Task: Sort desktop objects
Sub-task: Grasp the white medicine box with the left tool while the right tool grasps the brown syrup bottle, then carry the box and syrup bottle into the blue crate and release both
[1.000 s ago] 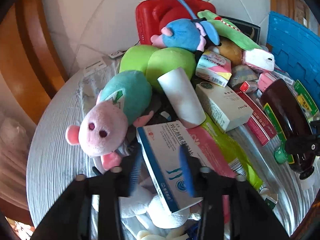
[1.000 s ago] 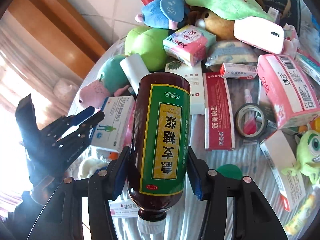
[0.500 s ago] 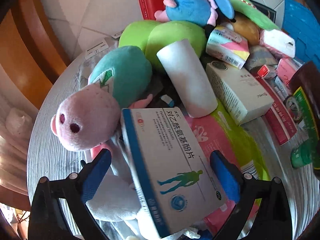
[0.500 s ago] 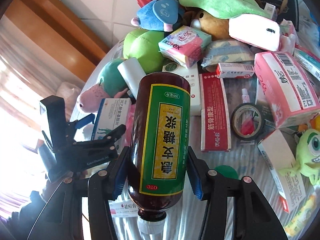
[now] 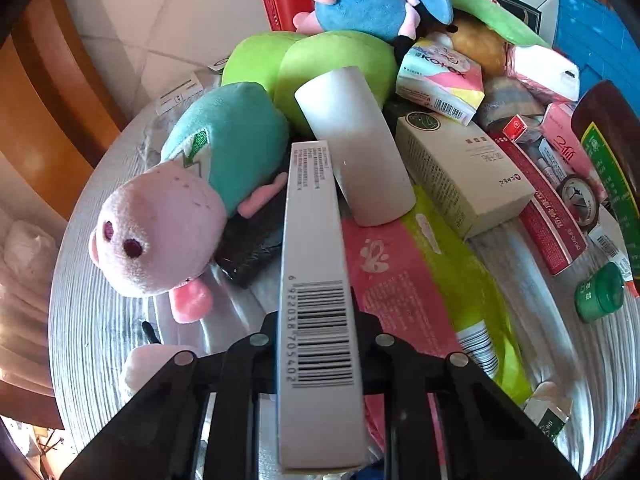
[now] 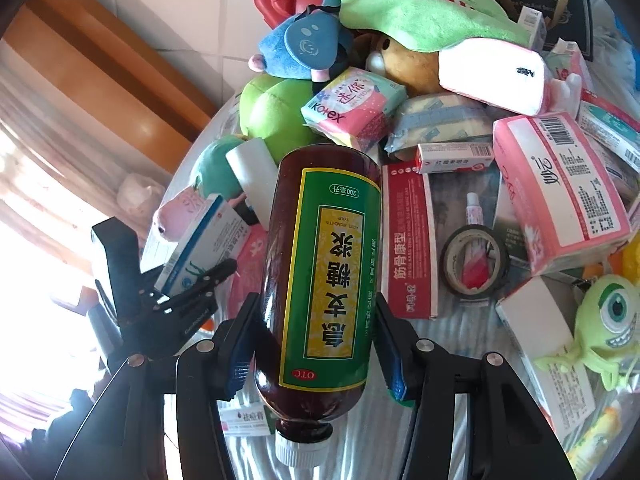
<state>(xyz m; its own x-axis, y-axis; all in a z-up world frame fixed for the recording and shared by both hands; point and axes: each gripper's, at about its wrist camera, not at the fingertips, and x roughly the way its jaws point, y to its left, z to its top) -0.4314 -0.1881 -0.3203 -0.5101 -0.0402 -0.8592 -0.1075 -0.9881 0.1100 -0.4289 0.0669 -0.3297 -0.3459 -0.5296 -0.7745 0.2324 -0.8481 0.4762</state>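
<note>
Your left gripper is closing on the white barcode box, held edge-up above bare desk near its rim. Your right gripper clamps the brown syrup bottle over the crowded pile.

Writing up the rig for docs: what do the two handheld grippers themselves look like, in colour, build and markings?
Both are matte black plastic linkage grippers with silver round pivot bolts. The right gripper has blue ribbed pads on its fingertips. The left gripper, also seen from the right wrist view, shows small white lettering on its side, too small to read. No cables or sleeves are clearly visible.
</note>
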